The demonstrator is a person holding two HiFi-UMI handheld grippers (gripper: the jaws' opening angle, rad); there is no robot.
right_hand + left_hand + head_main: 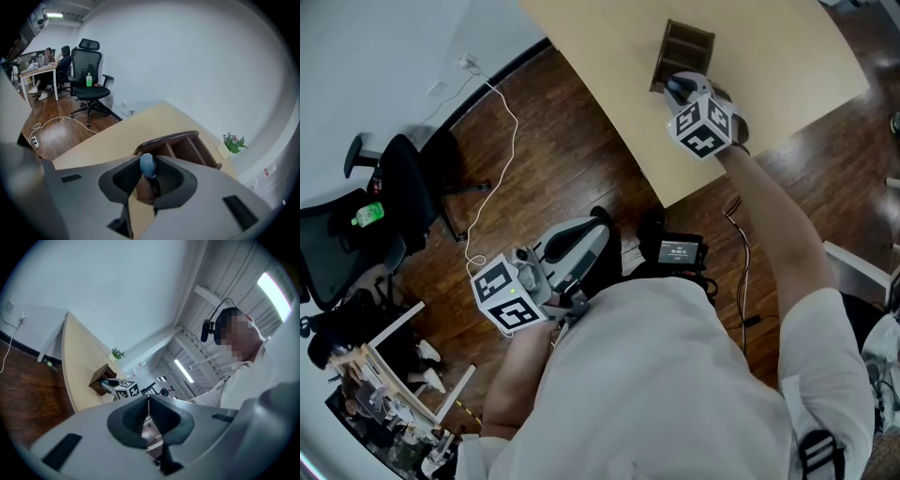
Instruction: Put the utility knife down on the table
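Grey plastic of my left tongs (147,401) sat nearest, close against my body, jaws pressed together on nothing. Further out, at the end of my stretched arm, my right tongs (148,170) were clamped on the utility knife (147,164). Only its rounded blue-grey end showed between the pads. The rest was hidden behind the jaws, so I could not tell where the blade sat or whether it was drawn in.

I judged the knife light and stiff, with a smooth casing that could twist or slide in a loose pinch. The flat sides of the handle, near its middle, seemed the best place for the pads, well away from the blade end.

Just past the knife stood a wooden rack (180,145) with open compartments, on the pale table (108,140). The knife hung right in front of the rack, and I could not see whether it touched the tabletop.

Beyond that, a small potted plant (233,141) stood by the wall. Farthest off was a black office chair (89,70) with a green bottle (88,79) on its seat.
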